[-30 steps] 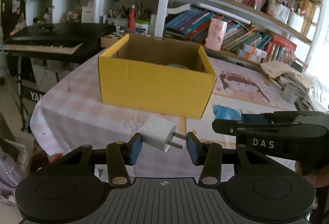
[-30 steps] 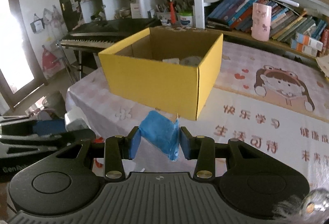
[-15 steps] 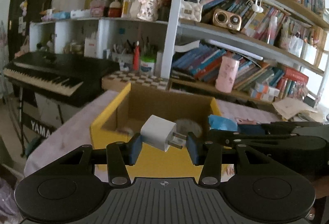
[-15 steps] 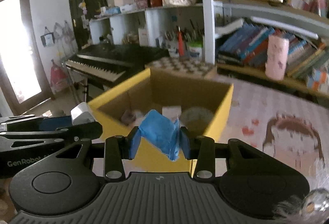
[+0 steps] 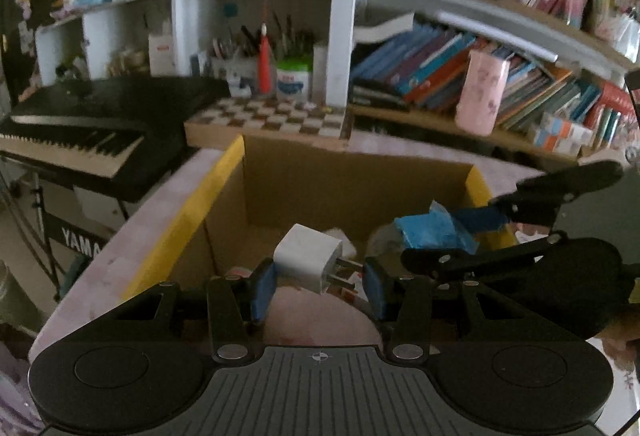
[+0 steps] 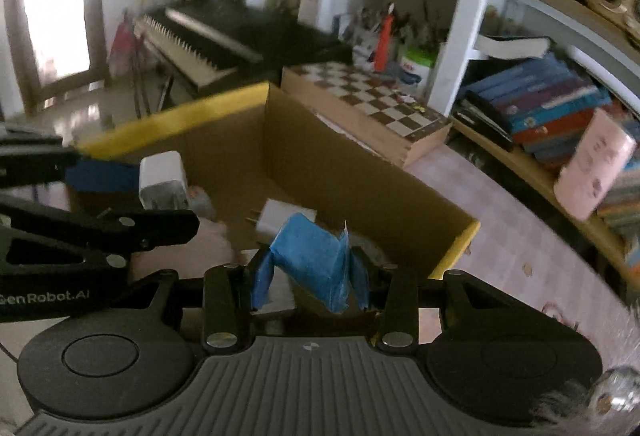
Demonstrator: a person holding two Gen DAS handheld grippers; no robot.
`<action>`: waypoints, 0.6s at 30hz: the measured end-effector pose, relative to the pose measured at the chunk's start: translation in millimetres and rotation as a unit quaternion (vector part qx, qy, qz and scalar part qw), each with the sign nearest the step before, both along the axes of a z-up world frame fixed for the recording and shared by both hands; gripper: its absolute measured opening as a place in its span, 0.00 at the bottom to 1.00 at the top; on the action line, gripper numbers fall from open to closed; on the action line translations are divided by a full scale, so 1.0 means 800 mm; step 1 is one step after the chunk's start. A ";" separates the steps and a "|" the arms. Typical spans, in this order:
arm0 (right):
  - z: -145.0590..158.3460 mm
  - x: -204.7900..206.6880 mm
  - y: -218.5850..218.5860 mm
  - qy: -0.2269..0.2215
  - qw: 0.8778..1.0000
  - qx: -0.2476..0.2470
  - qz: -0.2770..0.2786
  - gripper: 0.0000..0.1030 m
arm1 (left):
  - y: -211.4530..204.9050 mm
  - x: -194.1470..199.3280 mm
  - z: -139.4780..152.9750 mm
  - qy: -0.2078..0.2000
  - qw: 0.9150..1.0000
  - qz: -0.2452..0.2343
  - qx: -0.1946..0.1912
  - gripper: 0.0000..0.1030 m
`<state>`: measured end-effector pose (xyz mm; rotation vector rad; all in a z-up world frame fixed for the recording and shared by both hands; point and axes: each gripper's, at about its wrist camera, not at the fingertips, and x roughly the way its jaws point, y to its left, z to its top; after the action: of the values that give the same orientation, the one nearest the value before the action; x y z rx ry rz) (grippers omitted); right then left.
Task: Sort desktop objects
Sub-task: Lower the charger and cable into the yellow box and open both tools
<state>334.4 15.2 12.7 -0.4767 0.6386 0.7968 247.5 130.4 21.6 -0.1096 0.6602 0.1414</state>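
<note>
My left gripper (image 5: 318, 286) is shut on a white plug adapter (image 5: 308, 258), held over the open yellow cardboard box (image 5: 188, 212). My right gripper (image 6: 312, 282) is shut on a blue packet (image 6: 312, 260), also above the box (image 6: 172, 116). The adapter shows in the right wrist view (image 6: 162, 180), and the blue packet in the left wrist view (image 5: 430, 232). Inside the box lie another white adapter (image 6: 280, 216) and other small items, partly hidden.
A wooden chessboard box (image 5: 272, 122) stands just behind the yellow box. A black keyboard piano (image 5: 80, 132) is at the left. Bookshelves with books and a pink cup (image 5: 482, 98) line the back. The pink checked tablecloth (image 6: 520, 244) extends right.
Both grippers have moved forward and up from in front of the box to above its open top, still holding the adapter and the blue packet.
</note>
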 end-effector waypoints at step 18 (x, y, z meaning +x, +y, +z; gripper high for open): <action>-0.005 0.023 -0.013 -0.005 1.000 -0.001 -0.017 0.49 | 0.006 0.010 0.007 -0.019 0.999 0.006 -0.032 0.71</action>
<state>353.0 4.9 8.4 -0.4710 0.6371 0.7611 255.5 134.8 27.3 -0.1769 0.6258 0.1302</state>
